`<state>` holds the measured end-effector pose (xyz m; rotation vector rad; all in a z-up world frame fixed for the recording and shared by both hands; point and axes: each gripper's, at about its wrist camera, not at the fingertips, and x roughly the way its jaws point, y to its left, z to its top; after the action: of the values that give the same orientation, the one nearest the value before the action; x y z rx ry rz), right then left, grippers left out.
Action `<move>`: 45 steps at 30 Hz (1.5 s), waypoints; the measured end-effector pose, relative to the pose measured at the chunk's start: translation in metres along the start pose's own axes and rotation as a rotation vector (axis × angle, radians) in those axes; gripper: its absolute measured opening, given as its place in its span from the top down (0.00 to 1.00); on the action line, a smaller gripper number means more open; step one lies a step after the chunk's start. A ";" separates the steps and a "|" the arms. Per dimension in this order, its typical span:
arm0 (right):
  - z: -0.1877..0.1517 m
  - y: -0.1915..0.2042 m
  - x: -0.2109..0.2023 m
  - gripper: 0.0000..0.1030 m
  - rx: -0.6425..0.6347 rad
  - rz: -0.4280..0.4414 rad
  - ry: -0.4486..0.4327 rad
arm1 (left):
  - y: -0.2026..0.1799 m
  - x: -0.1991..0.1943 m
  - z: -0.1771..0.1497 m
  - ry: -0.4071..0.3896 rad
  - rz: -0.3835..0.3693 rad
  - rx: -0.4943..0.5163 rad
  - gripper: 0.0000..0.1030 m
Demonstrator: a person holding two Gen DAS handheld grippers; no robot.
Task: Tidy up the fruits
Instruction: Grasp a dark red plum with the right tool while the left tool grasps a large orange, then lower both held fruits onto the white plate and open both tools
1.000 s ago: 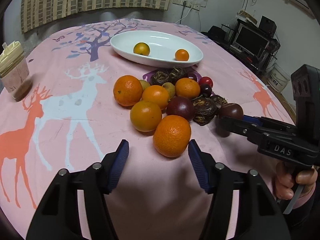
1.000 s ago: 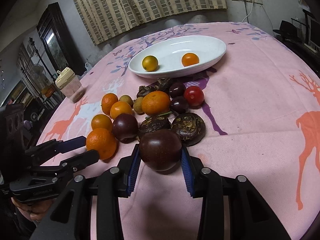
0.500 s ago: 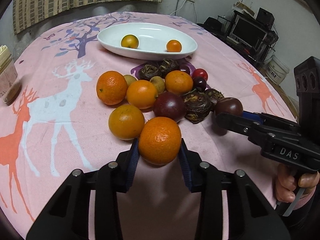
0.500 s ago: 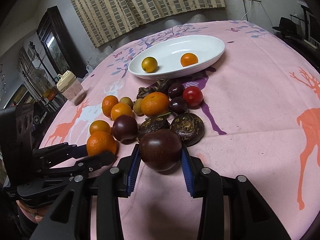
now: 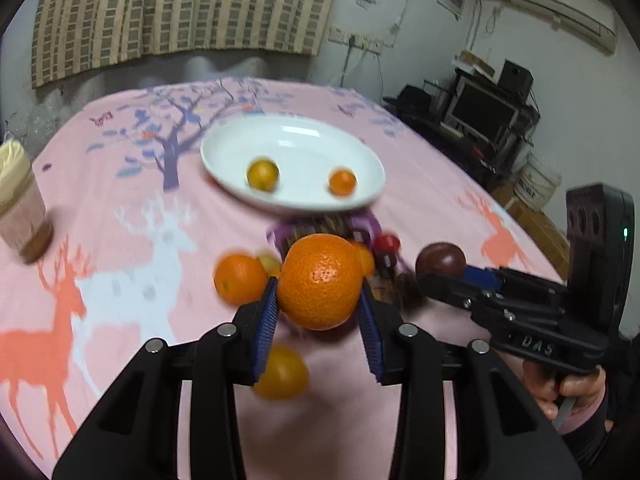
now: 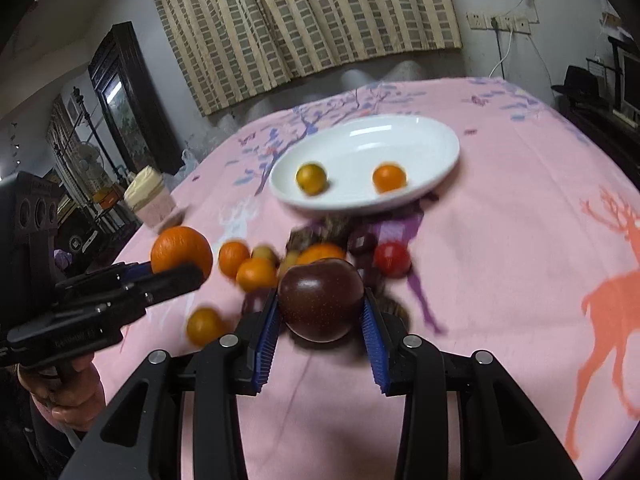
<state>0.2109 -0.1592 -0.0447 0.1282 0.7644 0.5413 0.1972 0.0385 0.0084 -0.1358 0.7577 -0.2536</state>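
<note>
My left gripper is shut on a large orange and holds it above the table; the same orange shows in the right wrist view. My right gripper is shut on a dark purple fruit, also lifted; that fruit shows in the left wrist view. A white oval plate holds two small oranges beyond a heap of fruit on the pink cloth.
A lidded cup stands at the table's left edge. A loose orange lies under my left gripper. A red tomato lies at the heap's right. Electronics and a monitor stand beyond the table on the right.
My left gripper closed on the large orange, then lifted it off the table. My right gripper lifted the dark purple fruit it held. Both views tilted up toward the plate.
</note>
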 end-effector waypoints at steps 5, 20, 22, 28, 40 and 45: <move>0.063 -0.019 0.037 0.61 0.042 -0.063 -0.039 | 0.016 0.037 0.069 -0.060 0.060 -0.035 0.64; 0.117 -0.065 0.125 0.59 0.075 -0.165 0.047 | 0.064 0.152 0.125 0.134 0.145 -0.121 0.63; 0.115 -0.064 0.125 0.50 0.081 -0.156 0.057 | 0.063 0.150 0.125 0.128 0.146 -0.120 0.54; 0.110 -0.055 0.091 0.44 0.044 -0.166 -0.020 | 0.049 0.103 0.118 0.026 0.178 -0.074 0.20; 0.026 -0.026 0.024 0.44 -0.042 -0.095 0.004 | 0.052 0.008 -0.002 -0.044 0.101 -0.080 0.16; -0.001 -0.033 0.017 0.44 0.034 -0.012 0.077 | 0.053 0.004 -0.027 -0.004 0.111 -0.067 0.16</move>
<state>0.2341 -0.1785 -0.0664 0.1354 0.8490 0.5246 0.1905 0.0872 -0.0243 -0.1570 0.7678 -0.1223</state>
